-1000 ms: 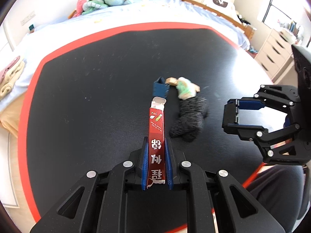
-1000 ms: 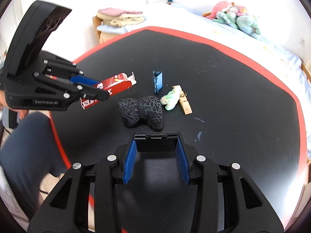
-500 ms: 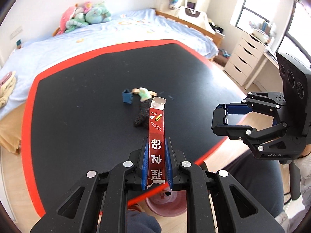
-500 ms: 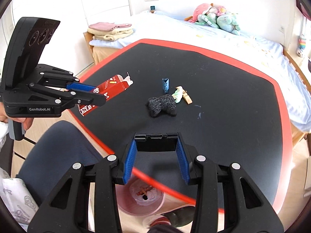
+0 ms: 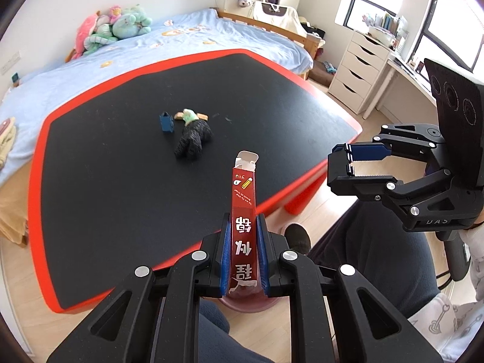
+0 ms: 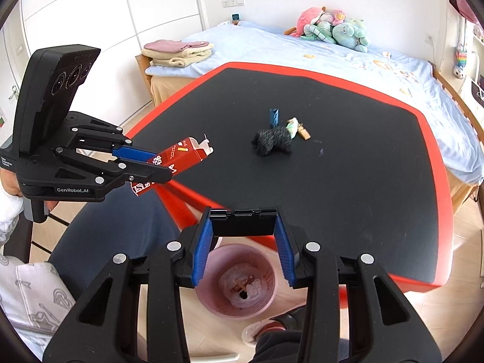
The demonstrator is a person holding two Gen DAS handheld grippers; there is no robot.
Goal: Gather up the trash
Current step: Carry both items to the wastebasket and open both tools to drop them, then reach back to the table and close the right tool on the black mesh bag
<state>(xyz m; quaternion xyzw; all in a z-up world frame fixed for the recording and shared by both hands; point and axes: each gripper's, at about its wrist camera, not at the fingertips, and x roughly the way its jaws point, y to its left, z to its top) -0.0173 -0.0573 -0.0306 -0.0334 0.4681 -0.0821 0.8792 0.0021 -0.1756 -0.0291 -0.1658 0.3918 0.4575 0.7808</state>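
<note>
My left gripper (image 5: pixel 244 233) is shut on a red carton (image 5: pixel 243 193) with a torn-open white top, held past the table's near edge above a pink bin (image 6: pixel 205 298). The right wrist view shows the same carton (image 6: pixel 184 155) sticking out of that gripper (image 6: pixel 154 166). My right gripper (image 6: pixel 243 227) is shut on a flat black rectangular piece (image 6: pixel 243 220) and hangs over the bin, which holds crumpled scraps. On the black table (image 5: pixel 106 181) lie a black knitted item (image 5: pixel 193 140), a small blue box (image 5: pixel 166 122), a green-white wad (image 5: pixel 190 115) and a wooden clip (image 5: pixel 203 117).
The table has a red rim (image 6: pixel 441 199) and a bed (image 5: pixel 181 45) stands behind it. A person's dark-trousered legs (image 5: pixel 372 260) and a foot (image 5: pixel 298 236) are beside the bin. White drawers (image 5: pixel 360 75) stand at the right.
Both grippers have drawn back and up from over the table to beyond its near edge. The pink bin has come into view beneath them. Both grips are unchanged.
</note>
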